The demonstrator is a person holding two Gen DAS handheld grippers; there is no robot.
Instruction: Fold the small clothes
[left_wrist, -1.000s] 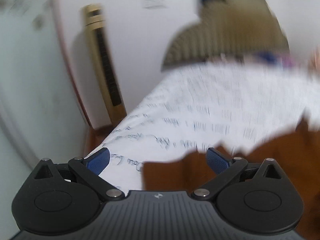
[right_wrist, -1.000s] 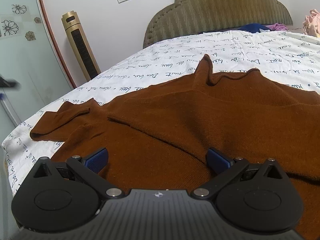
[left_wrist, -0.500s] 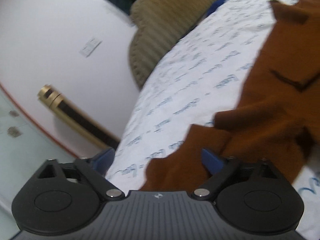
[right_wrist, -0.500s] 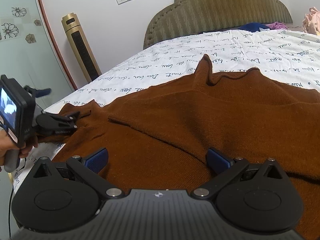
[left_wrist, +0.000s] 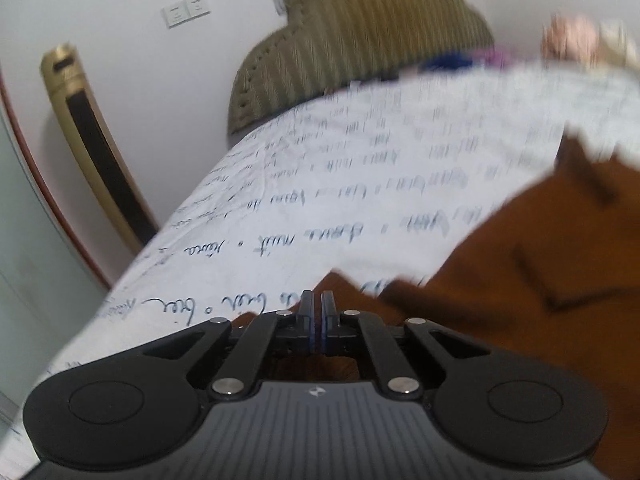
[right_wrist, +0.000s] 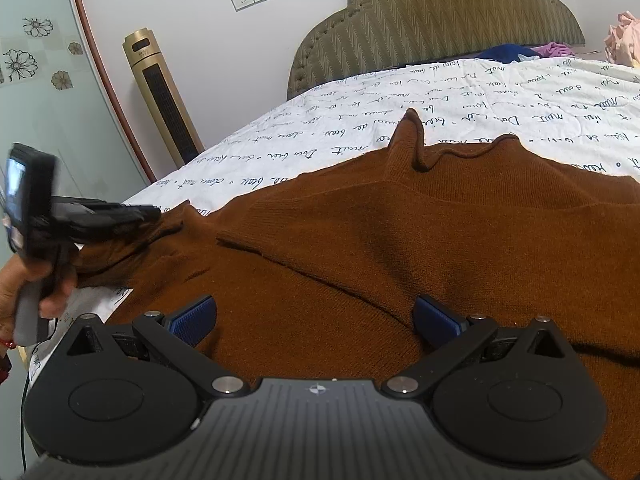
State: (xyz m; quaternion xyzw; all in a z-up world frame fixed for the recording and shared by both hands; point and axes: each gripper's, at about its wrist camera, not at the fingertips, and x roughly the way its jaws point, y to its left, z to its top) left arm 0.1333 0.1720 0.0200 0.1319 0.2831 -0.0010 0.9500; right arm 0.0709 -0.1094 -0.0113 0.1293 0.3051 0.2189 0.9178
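A brown knit sweater (right_wrist: 400,248) lies spread on the white script-printed bed sheet (right_wrist: 480,92), its collar rumpled upward. Its left sleeve runs out toward the bed's left edge. My left gripper (right_wrist: 152,213), held by a hand (right_wrist: 24,280), is shut on the end of that sleeve. In the left wrist view the two pads of my left gripper (left_wrist: 317,300) meet, with the brown sweater (left_wrist: 520,280) under and beside them. My right gripper (right_wrist: 314,308) is open low over the sweater's body, with nothing pinched between its blue pads.
An olive padded headboard (right_wrist: 440,12) stands at the far end of the bed. A gold tower fan (right_wrist: 164,100) stands by the wall to the left. Blue, purple and pink clothes (right_wrist: 624,40) are piled at the far right. The bed's left edge drops off near the sleeve.
My left gripper came in and down to the sleeve end and its jaws closed from wide open to shut. The right gripper has stayed still.
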